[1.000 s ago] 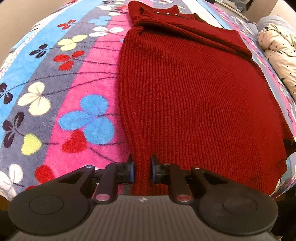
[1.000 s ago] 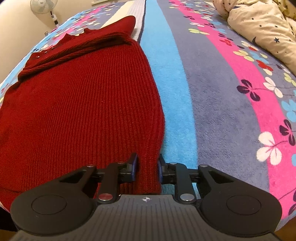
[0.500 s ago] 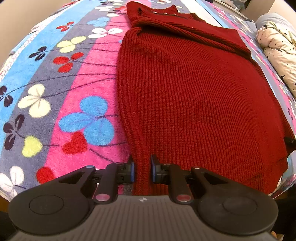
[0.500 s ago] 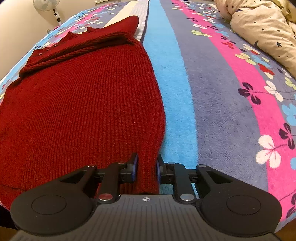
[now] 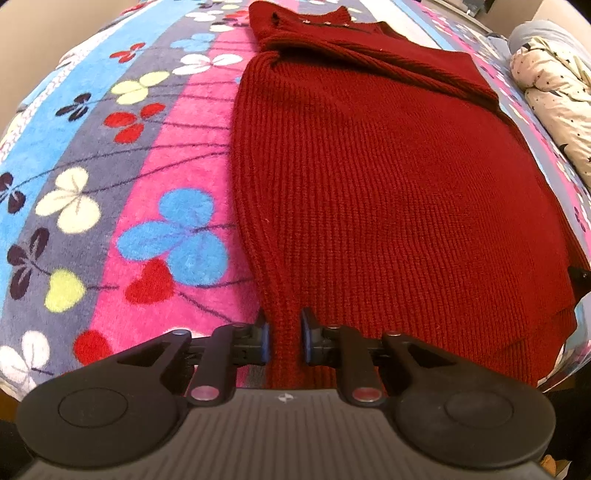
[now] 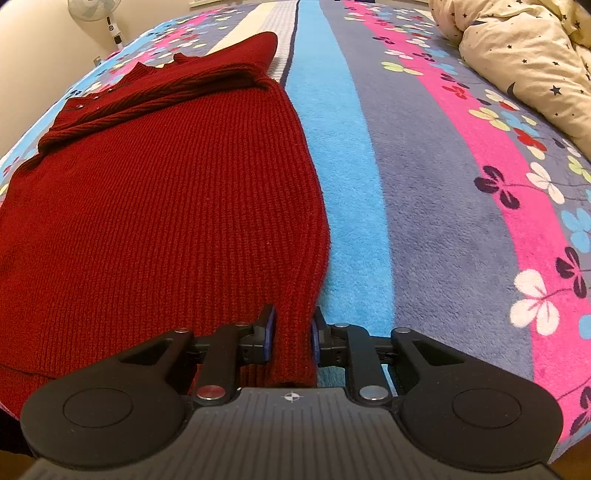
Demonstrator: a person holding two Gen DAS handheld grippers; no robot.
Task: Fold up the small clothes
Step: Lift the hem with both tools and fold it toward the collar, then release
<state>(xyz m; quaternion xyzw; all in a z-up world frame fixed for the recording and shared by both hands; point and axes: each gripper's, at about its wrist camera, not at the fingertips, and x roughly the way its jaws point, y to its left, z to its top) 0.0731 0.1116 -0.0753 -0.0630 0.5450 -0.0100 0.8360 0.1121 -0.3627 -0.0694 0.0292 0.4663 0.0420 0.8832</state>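
Jaws, left: left gripper point(image 5: 284, 338) clamped narrow on the near hem of the sweater point(image 5: 388, 192), at its left corner; knit bunched between the two blue pads.
Jaws, right: right gripper point(image 6: 291, 334) has just been closing; knit is between its jaws and both blue pads press on the hem at the sweater's right corner.
Grippers counted: two, one at each near corner of the hem. No hand shows in either view.
Sweater: one, dark red, ribbed knit. Lies flat on the blanket point(image 5: 122, 192), hem toward the near edge, collar toward the far edge.
Sleeves: folded across the chest in a band just below the collar; one cuff end pokes out past the right side in the right wrist view.
Collar: a few small pale dots, too small to identify.
Blanket: one, fleece, striped lengthwise in blue, grey and pink, with clover flowers and hearts. Covers the whole surface.
Quilt: one, cream with dark stars point(image 6: 524, 59), heaped at the far right corner, well apart from the sweater.
Fan: one, white point(image 6: 98, 14), standing beyond the far left corner by the wall.
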